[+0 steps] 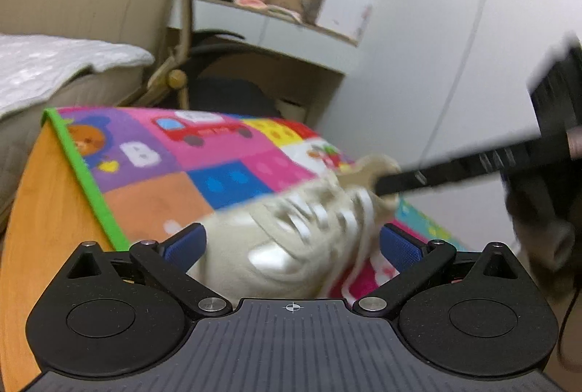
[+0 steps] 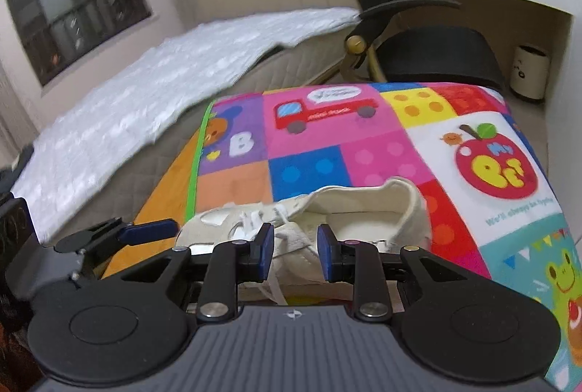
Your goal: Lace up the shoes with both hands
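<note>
One shoe point(image 2: 327, 221) lengthwise across mat point(image 2: 363, 151) (toe left)

In the left wrist view the shoe point(image 1: 291, 239) ahead of the left tool point(image 1: 291, 246) is motion-blurred, so its laces point(image 1: 363, 232) smear into streaks. The right tool point(image 1: 436, 173) is blurred and cut off at the right edge. In the right wrist view the right tool's body hides the shoe's near side.
</note>
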`<state>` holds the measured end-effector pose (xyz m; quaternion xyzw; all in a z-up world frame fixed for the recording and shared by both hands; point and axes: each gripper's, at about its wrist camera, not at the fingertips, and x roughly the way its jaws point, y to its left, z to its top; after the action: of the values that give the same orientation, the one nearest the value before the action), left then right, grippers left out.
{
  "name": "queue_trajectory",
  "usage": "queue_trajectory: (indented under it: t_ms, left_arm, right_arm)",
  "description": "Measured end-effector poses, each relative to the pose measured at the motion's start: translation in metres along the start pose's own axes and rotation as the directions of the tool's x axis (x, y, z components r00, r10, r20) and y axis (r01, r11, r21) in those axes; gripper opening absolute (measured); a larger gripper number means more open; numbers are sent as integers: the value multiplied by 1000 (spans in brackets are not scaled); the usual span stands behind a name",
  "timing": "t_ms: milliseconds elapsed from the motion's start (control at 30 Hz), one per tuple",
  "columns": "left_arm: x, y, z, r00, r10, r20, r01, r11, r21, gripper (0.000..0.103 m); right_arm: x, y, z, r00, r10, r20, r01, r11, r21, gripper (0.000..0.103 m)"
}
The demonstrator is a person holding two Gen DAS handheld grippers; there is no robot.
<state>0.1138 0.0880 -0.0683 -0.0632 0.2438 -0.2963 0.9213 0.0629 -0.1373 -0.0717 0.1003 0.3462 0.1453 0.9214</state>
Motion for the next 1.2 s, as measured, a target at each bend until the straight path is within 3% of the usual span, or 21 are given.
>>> queue_trajectory:
  t_ms: [33, 100, 200, 300, 400, 433, 533, 633, 867, 967, 1033, 1067, 1100, 1200]
  left_arm:
    - [-2, 3, 5, 1000, 13, 14, -13, 1000, 3, 102]
    - [-2, -2, 22, 996, 82, 32, -86, 985, 150, 97]
    - [15, -12, 45, 994, 112, -8, -102, 930, 354, 68]
    - [39, -23, 51, 988, 140, -60, -89, 852, 516, 68]
    - [51, -34, 55, 988, 65, -140, 25, 829, 558, 72]
    - [53, -39, 55, 987, 65, -146, 31, 818, 575, 76]
    - [59, -50, 53, 985, 92, -149, 23, 773, 634, 80]
    - [70, -59, 47, 975, 152, -160, 7, 703, 711, 84]
    - [89, -72, 42, 958, 228, -172, 25, 533, 846, 96]
    - [92, -74, 40, 956, 235, -174, 36, 496, 867, 96]
    - [91, -73, 40, 958, 231, -169, 32, 501, 865, 96]
    - [91, -70, 42, 960, 223, -168, 26, 528, 849, 96]
    - [92, -68, 44, 962, 215, -168, 21, 555, 831, 96]
    - [94, -53, 55, 959, 174, -225, 46, 684, 728, 96]
  right_arm:
    - [-2, -2, -2, 1000, -3, 10, 3, 1000, 8, 26]
    - [-8, -16, -11, 997, -39, 66, 36, 998, 58, 28]
    - [-12, -47, -32, 984, -96, 150, 71, 984, 166, 35]
    - [-6, -80, -59, 970, -109, 218, 43, 957, 286, 41]
    - [5, -104, -79, 963, -112, 247, 13, 929, 371, 46]
    - [9, -110, -84, 962, -108, 250, 1, 919, 395, 47]
    - [17, -124, -95, 964, -95, 246, -24, 896, 443, 51]
    - [17, -134, -98, 962, -55, 267, -84, 872, 483, 60]
    - [15, -139, -102, 953, -17, 302, -147, 846, 512, 61]
    - [16, -140, -103, 951, -10, 308, -156, 846, 510, 63]
    - [16, -140, -104, 950, -7, 312, -160, 847, 507, 64]
    - [16, -140, -104, 949, -4, 314, -164, 846, 507, 64]
    - [16, -141, -104, 949, -2, 316, -167, 846, 506, 65]
    - [16, -140, -105, 948, 1, 318, -170, 848, 503, 66]
